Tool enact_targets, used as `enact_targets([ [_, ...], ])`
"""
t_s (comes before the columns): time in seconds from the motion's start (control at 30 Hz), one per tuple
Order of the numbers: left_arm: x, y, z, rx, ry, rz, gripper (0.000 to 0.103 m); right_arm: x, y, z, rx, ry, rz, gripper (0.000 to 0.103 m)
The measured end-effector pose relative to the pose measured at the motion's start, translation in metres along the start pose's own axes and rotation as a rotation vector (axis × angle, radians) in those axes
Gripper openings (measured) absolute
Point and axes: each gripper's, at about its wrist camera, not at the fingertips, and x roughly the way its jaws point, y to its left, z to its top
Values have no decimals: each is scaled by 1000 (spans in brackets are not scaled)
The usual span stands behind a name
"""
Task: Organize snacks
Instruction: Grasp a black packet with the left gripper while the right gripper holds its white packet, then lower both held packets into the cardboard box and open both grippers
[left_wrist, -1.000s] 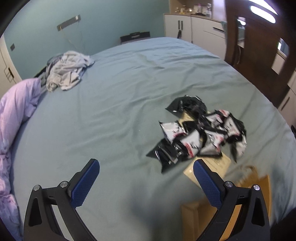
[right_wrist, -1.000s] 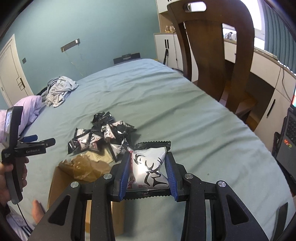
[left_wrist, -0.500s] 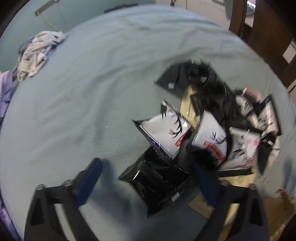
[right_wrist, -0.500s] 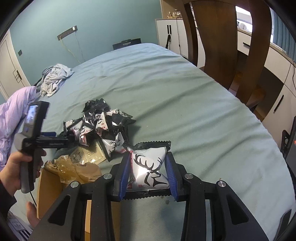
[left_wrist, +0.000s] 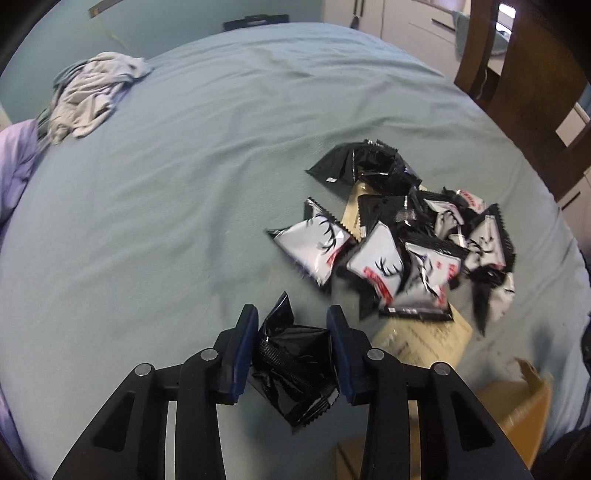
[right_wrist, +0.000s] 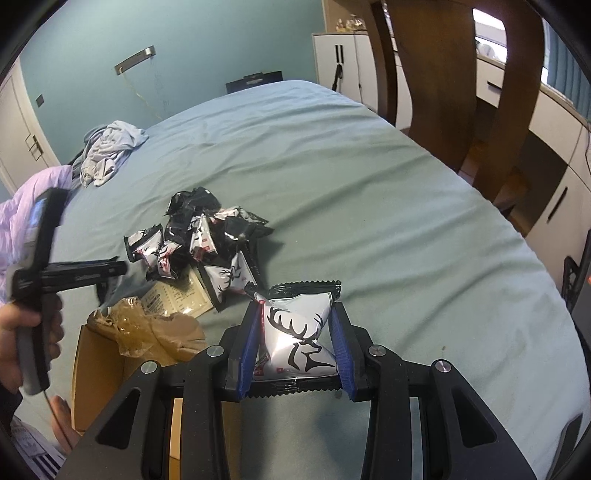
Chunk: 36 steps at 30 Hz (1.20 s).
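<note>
With both grippers clamped, left gripper (left_wrist: 291, 332) on a black packet (left_wrist: 295, 365) and right gripper (right_wrist: 295, 332) on a white deer packet (right_wrist: 297, 339), we judge carrying them to the cardboard box (right_wrist: 99, 365) comes next.

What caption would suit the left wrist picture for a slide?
Left gripper clamps a black snack packet above the bed, beside the snack pile.

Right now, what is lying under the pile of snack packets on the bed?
Under the snack packets lies a flattened tan paper bag with printed text, its edges poking out on the bed sheet. Most of it is covered, and anything else beneath is hidden.
</note>
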Motion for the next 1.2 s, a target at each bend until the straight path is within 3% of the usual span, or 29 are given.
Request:
enact_targets([
  [0.27, -68, 21, -21, -68, -134, -28, 37, -13, 2, -9, 22, -10, 11, 35],
  [0.5, -125, -13, -61, -15, -274, -112, 38, -29, 4, -15, 33, -39, 69, 35],
  [0.7, -120, -47, -82, 66, -230, -167, 38, -35, 14, -24, -13, -50, 69, 35],
  [0.9, -87, -83, -94, 196, -167, -63, 38, -36, 20, -26, -47, -55, 56, 35],
  [1.2, -56, -84, -94, 201, -83, 5, 39, -31, 27, -25, -63, -40, 53, 35],
])
